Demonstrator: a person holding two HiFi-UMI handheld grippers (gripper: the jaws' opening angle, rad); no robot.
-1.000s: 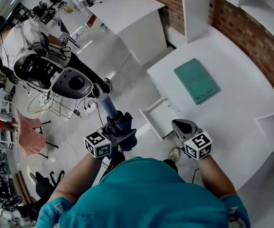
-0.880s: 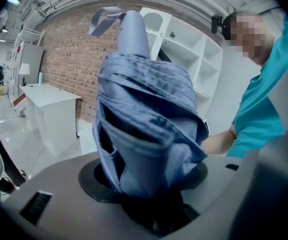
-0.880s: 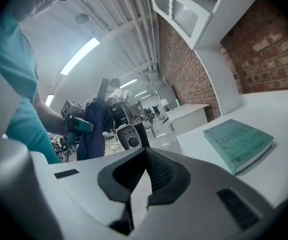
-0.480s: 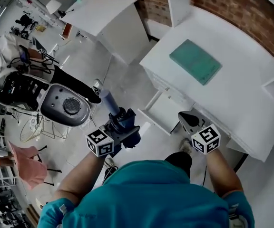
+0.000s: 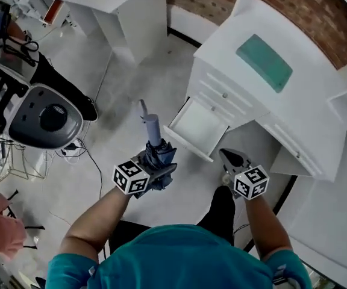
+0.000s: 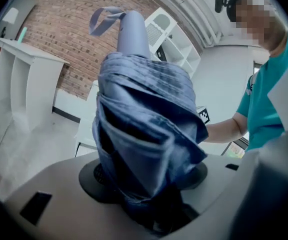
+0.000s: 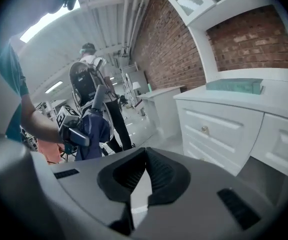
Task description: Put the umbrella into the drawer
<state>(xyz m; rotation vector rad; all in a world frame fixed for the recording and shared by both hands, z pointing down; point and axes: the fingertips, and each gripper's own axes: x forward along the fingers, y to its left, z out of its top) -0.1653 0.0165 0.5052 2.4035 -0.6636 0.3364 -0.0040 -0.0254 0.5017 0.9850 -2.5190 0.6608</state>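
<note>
A folded blue umbrella (image 5: pixel 155 149) stands in my left gripper (image 5: pixel 159 163), which is shut on its bunched fabric. Its grey handle and strap point away from me. In the left gripper view the umbrella (image 6: pixel 144 119) fills the frame and hides the jaws. The open white drawer (image 5: pixel 199 125) lies just ahead and to the right of the umbrella's tip, low on the white cabinet (image 5: pixel 240 101), and looks bare inside. My right gripper (image 5: pixel 226 156) hangs shut and holds nothing, to the right of the drawer's front corner. In the right gripper view its pads (image 7: pixel 156 171) meet, with the umbrella (image 7: pixel 95 130) at left.
A teal book (image 5: pixel 264 62) lies on the cabinet top. Closed drawers (image 7: pixel 224 129) face the right gripper. A grey and white machine (image 5: pixel 44 116) with cables stands on the floor at left. A white desk (image 5: pixel 122 2) is at the back. A person (image 7: pixel 88 79) stands further off.
Both grippers have sunk toward the floor and come closer to the cabinet. The open drawer now lies right ahead of the umbrella. The left grip on the umbrella is unchanged.
</note>
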